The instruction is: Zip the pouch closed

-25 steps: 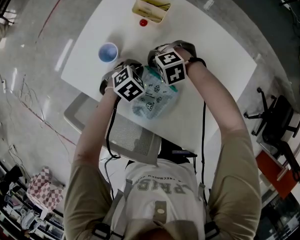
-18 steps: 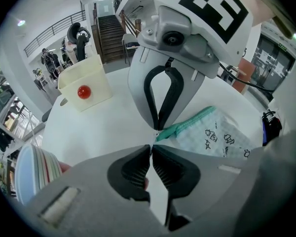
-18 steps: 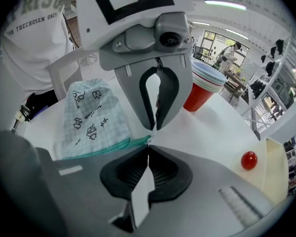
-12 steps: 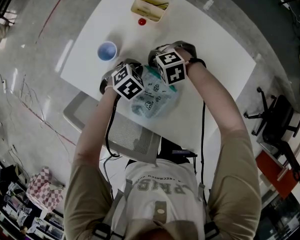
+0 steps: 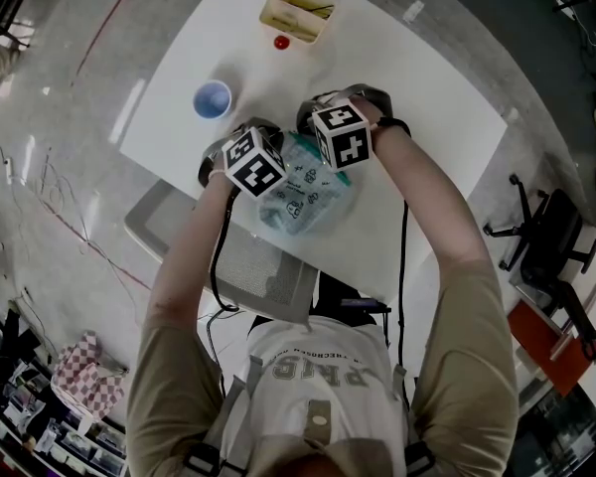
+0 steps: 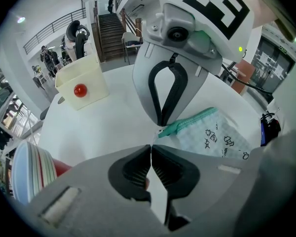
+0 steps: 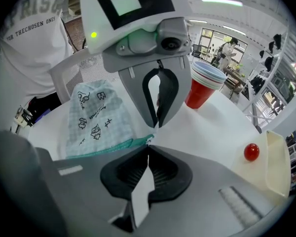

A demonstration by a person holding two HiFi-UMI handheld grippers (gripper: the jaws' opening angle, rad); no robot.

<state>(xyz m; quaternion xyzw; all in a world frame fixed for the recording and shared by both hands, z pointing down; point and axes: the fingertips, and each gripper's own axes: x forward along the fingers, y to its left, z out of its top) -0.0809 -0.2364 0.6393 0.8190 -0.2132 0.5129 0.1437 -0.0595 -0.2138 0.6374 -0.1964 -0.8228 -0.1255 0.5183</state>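
Closest to the operator, the pouch point(image 5: 300, 195) lies flat on the white table point(image 5: 427, 87), close to its near edge and above the chair point(image 5: 258, 266). Both tongs meet at one end of the teal zipper point(image 6: 187, 122).

The right gripper point(image 7: 148, 146) has its jaws pressed together on that zipper end. The left gripper point(image 6: 151, 147) has its jaws together, having just closed a little further. We cannot confirm that they nip any fabric.

We judge the main risk to be an unanchored pouch. A pull along the zipper could drag it toward the near edge, or the thin grip could slip. Tips this close may also collide.

Room beyond is ample. Bare surface comes first, then the cup stack point(image 5: 214, 99) to the left. The bin point(image 6: 96, 70) and the red ball point(image 6: 80, 90) beside it stand well apart at the far edge.
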